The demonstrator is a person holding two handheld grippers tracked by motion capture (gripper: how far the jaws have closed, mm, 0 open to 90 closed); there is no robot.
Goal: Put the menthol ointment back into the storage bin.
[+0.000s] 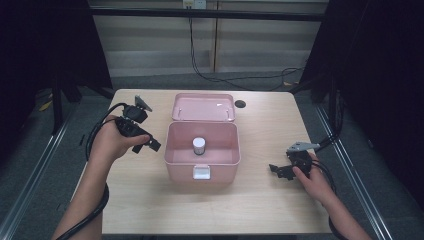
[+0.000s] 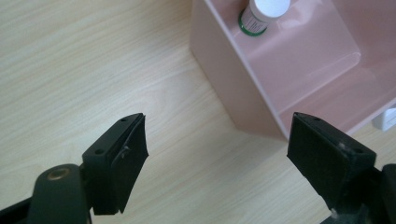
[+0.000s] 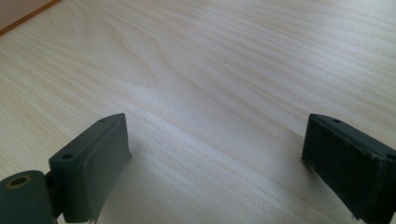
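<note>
Bottle (image 1: 199,145) upright in open pink box (image 1: 172,150), mid-worktop (image 1: 260,200).

Left claw (image 1: 151,143) agape and empty, just beside box's left wall, bottle beyond that wall. Right claw (image 1: 274,169) also wide open, empty, low over bare wood, well apart from box.

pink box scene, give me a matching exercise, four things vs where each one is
Things:
1. white-capped bottle
2. lid
3. left gripper
4. right gripper

Places:
A. open behind the box, at the far side
B. low over the table, right of the box
C. upright inside the pink box
D. beside the box's left wall, jaws open

Pairs: 1-C, 2-A, 3-D, 4-B
</note>
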